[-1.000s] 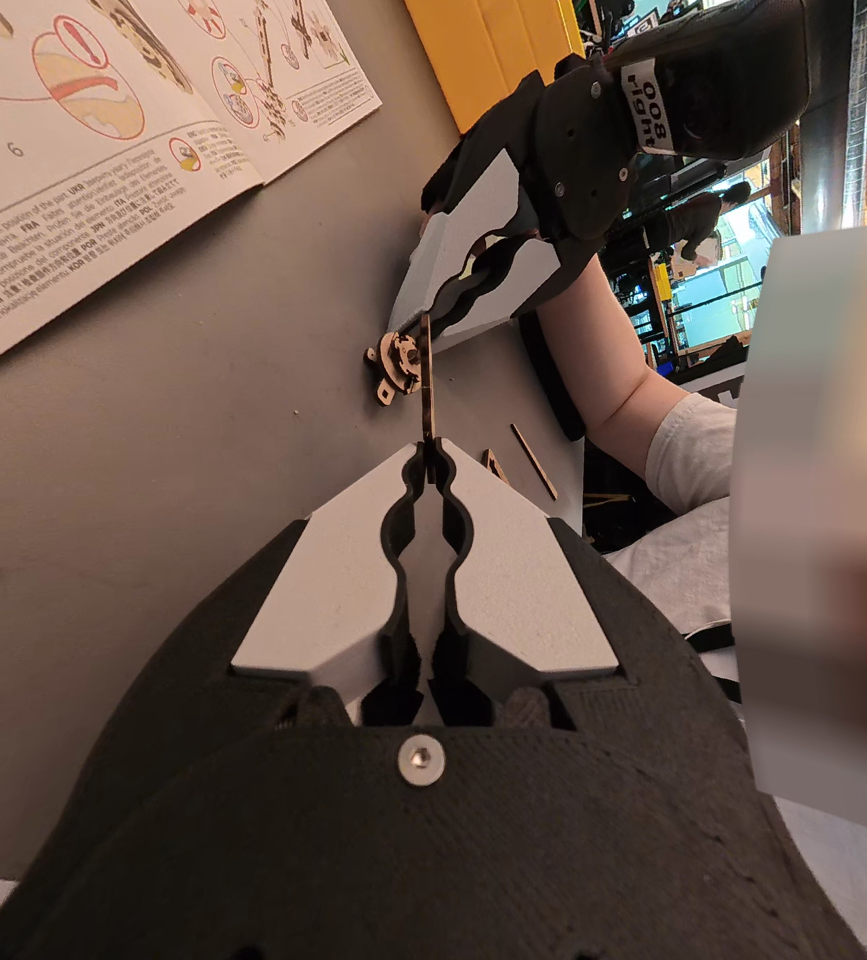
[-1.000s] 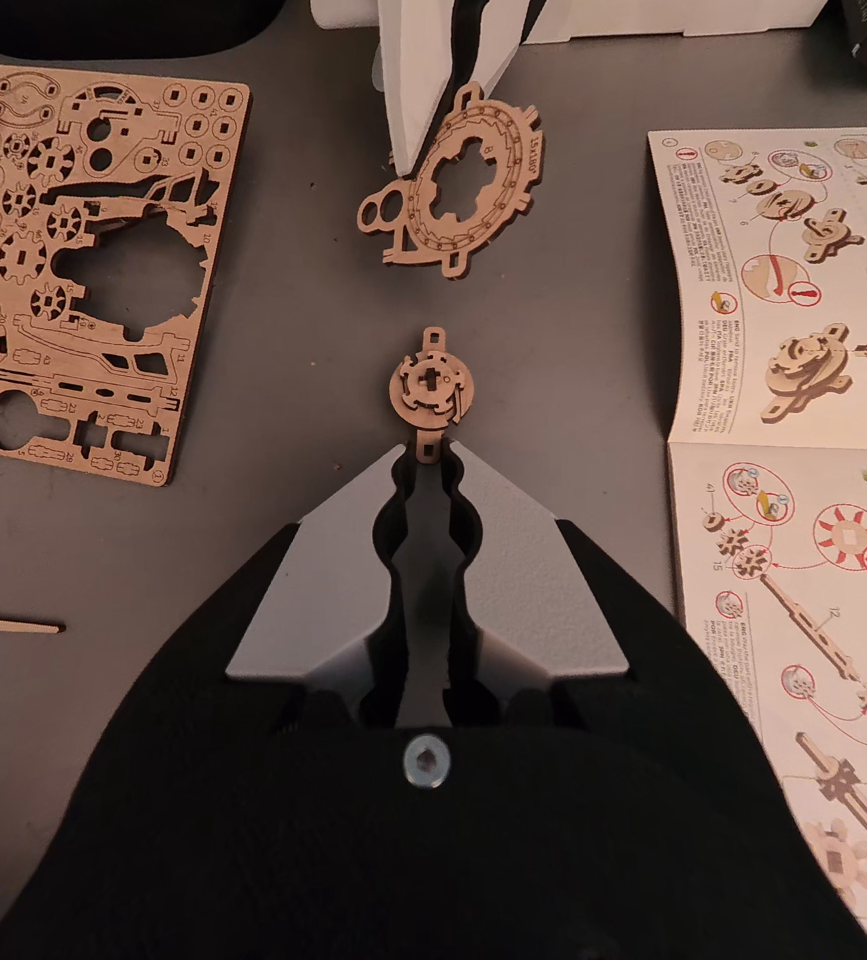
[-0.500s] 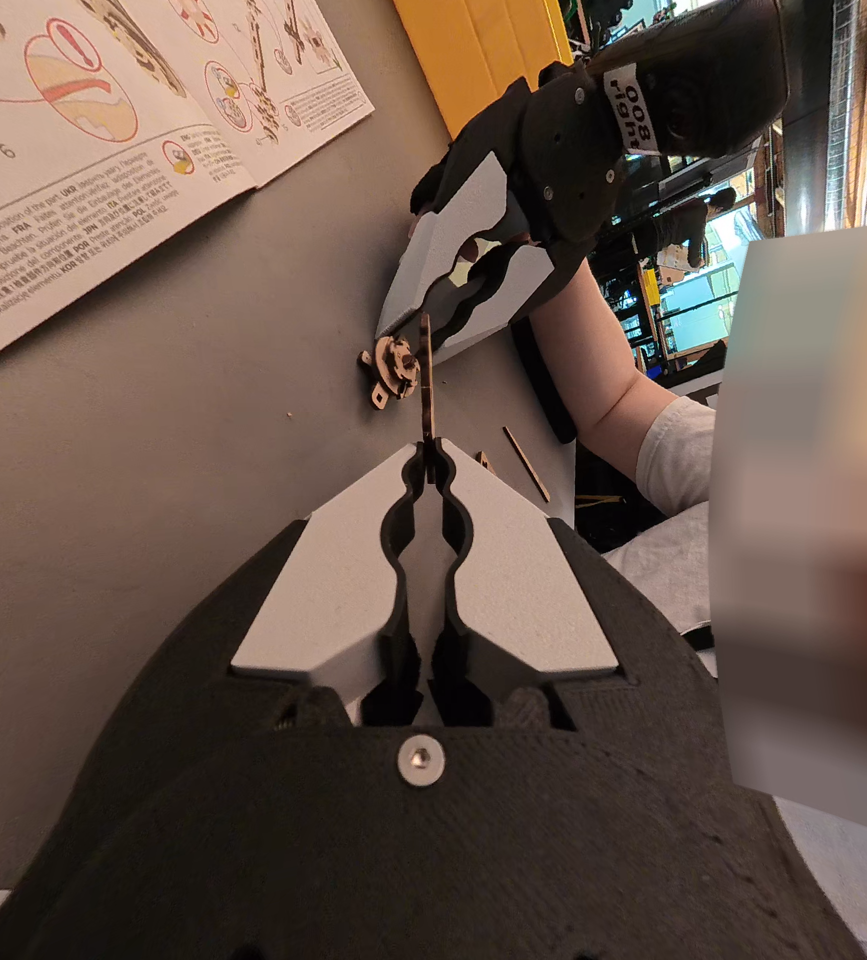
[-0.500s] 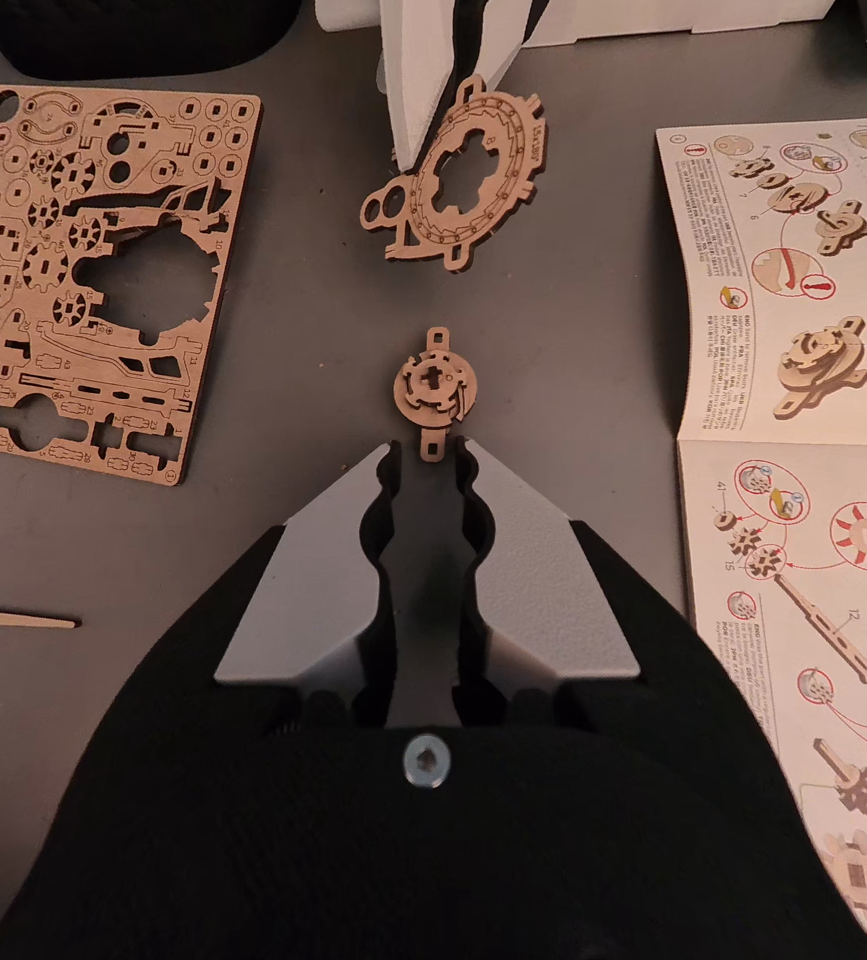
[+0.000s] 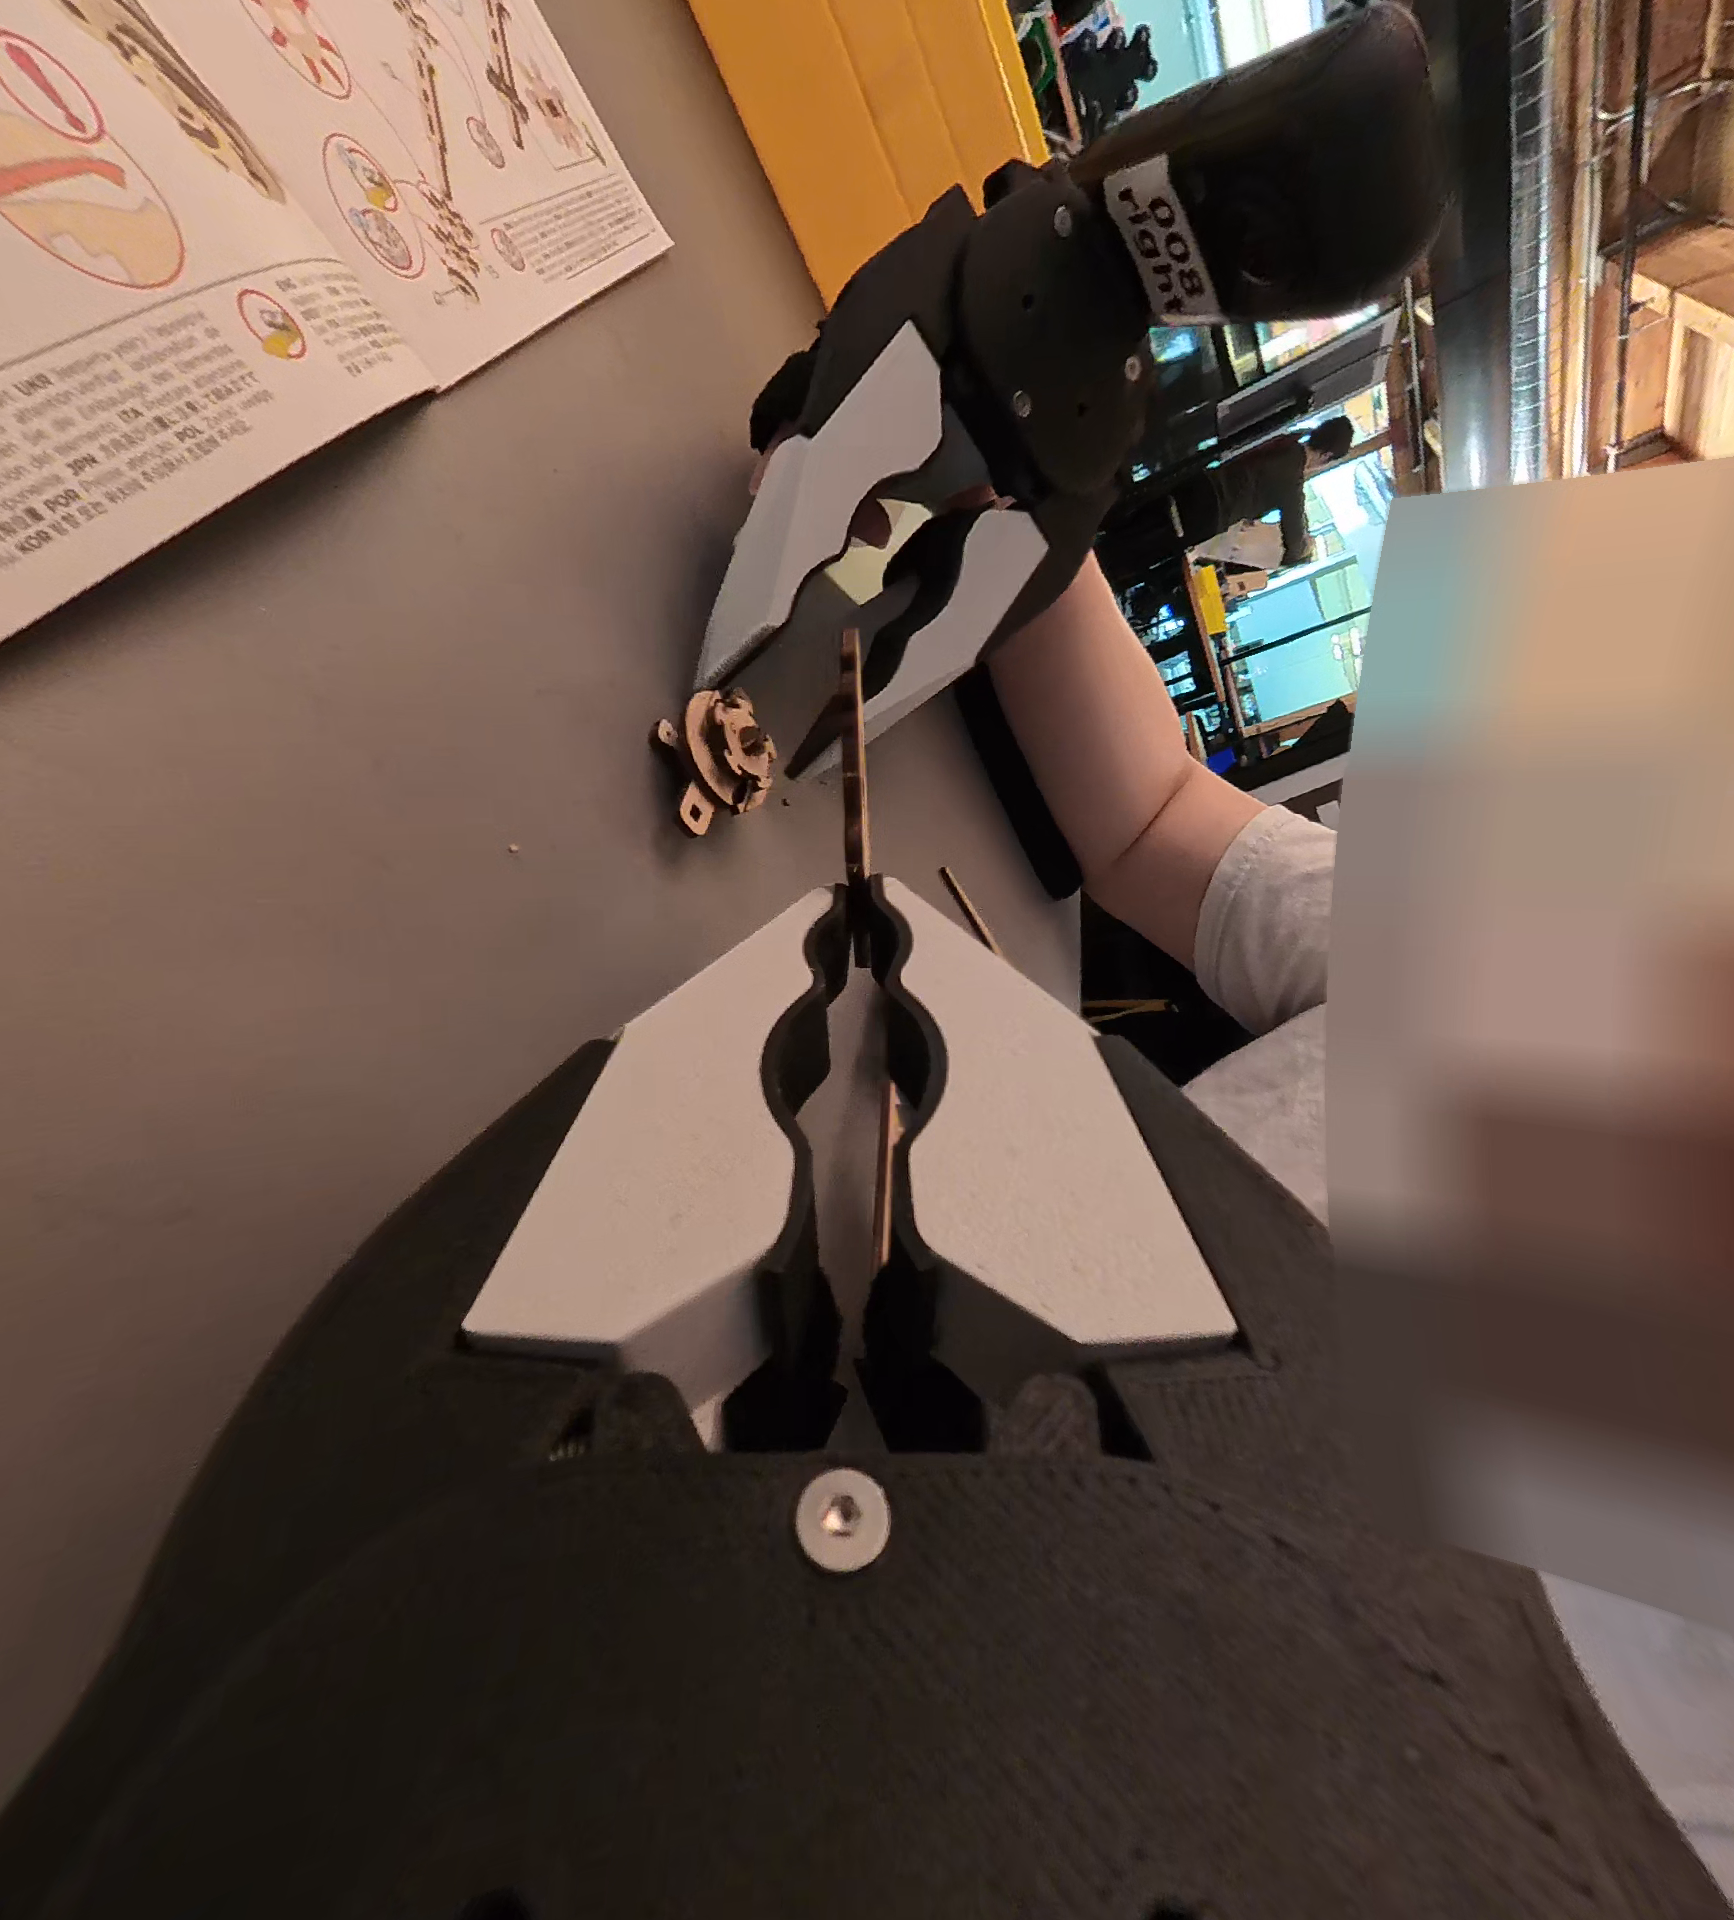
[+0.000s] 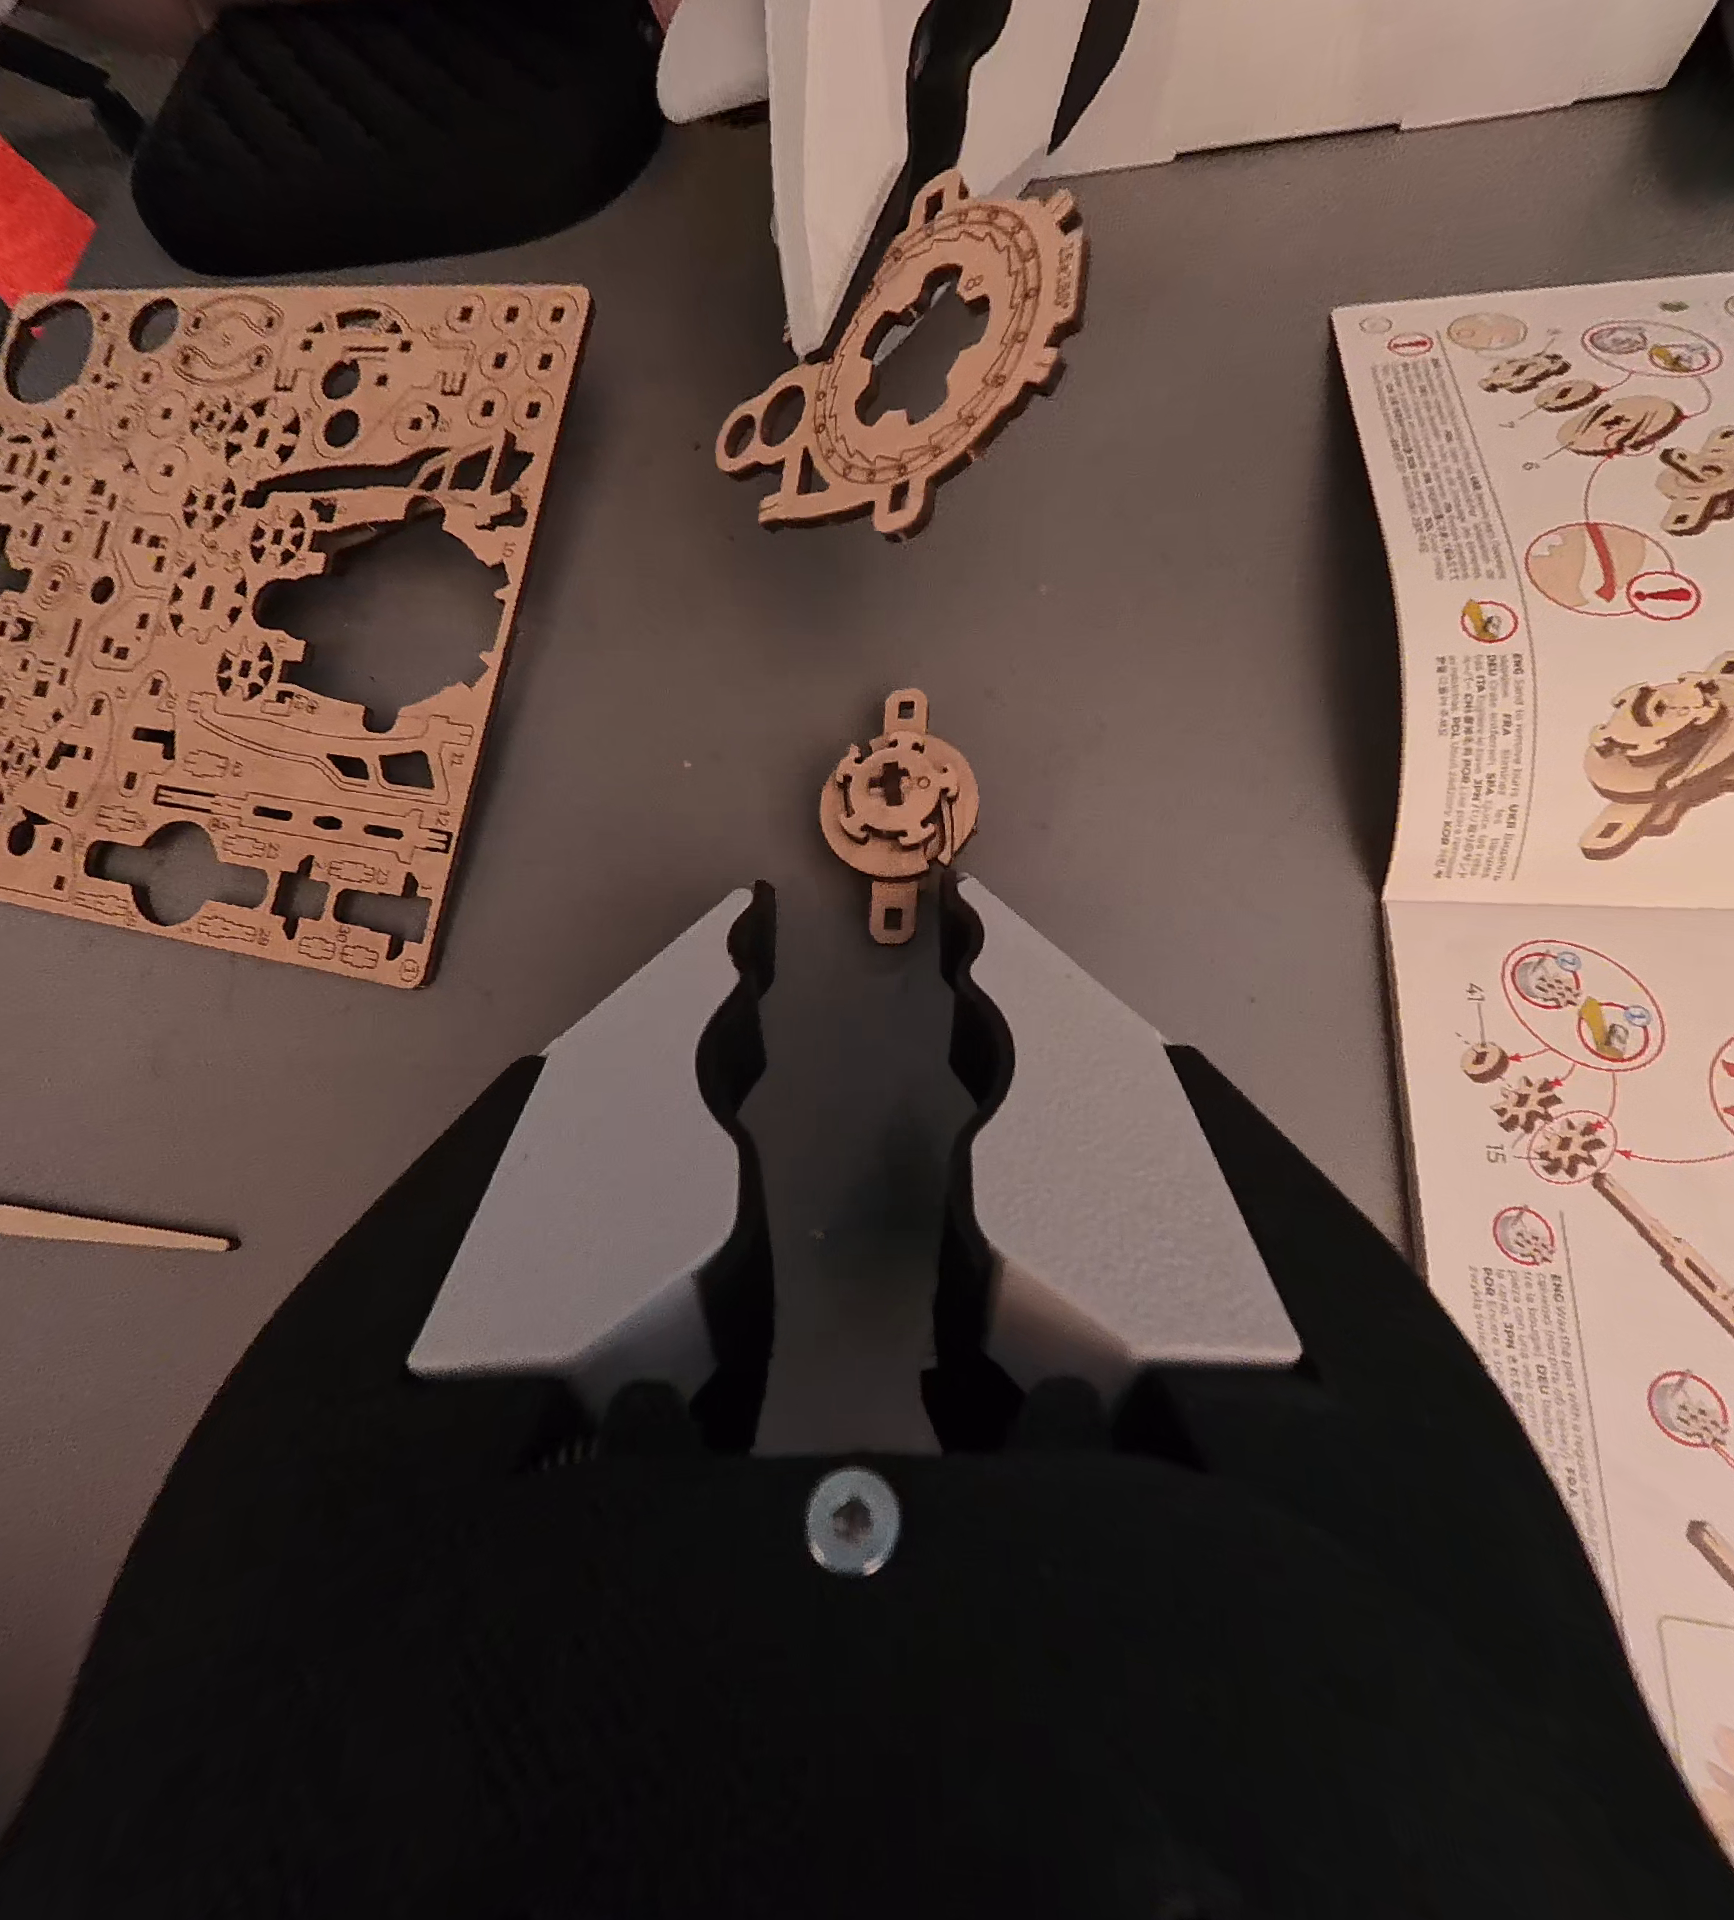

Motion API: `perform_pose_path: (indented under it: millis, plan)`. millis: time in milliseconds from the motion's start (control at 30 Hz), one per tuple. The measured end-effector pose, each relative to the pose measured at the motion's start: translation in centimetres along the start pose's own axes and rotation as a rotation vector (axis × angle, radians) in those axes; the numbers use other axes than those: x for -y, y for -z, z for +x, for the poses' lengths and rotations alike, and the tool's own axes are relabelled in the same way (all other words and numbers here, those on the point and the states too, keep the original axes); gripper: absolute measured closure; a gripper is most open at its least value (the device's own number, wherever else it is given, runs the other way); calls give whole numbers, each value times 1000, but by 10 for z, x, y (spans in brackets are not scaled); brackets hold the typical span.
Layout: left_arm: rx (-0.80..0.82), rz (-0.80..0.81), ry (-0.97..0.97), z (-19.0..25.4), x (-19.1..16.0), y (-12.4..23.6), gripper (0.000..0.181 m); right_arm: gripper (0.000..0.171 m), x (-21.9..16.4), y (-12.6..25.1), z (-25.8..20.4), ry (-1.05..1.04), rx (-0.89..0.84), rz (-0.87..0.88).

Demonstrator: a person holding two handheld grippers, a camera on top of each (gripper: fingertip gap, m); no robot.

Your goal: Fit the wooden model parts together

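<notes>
While the left gripper (image 5: pixel 855 904) pinches the ring plate (image 6: pixel 904 364) by its edge and holds it edge-up above the grey worktop (image 6: pixel 1154 675), the right gripper (image 6: pixel 858 904) stands wide open over the hub (image 6: pixel 899 810). This small round hub, a stack of wooden discs with a tab at each end, lies flat on the worktop; its near tab sits between the right gripper's fingertips, close to one of them. I cannot tell whether it touches. Beyond the hub, the ring plate hangs clear of it. Left of the hub lies the part sheet (image 6: pixel 219 623), well apart, with many cut-outs. Right of the hub the manual (image 6: pixel 1611 831) lies open. Near the left edge, left of the hub, rests a thin stick (image 6: pixel 63 1221).
</notes>
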State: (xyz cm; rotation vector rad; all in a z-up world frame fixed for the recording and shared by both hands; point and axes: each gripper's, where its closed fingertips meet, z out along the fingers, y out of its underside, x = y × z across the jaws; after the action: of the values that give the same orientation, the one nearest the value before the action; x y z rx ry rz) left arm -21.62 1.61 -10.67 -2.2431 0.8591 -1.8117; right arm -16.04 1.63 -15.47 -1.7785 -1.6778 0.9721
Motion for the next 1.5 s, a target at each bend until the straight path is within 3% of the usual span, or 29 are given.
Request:
perform_pose_path:
  millis: [667,1500]
  plan:
    - [-64,12,9,10,2,-1,181,135,14,9,2,-27,8,92]
    - [-22,-9,5,3,-2,-2,181,150,-8,-2,10,5,-49,-31]
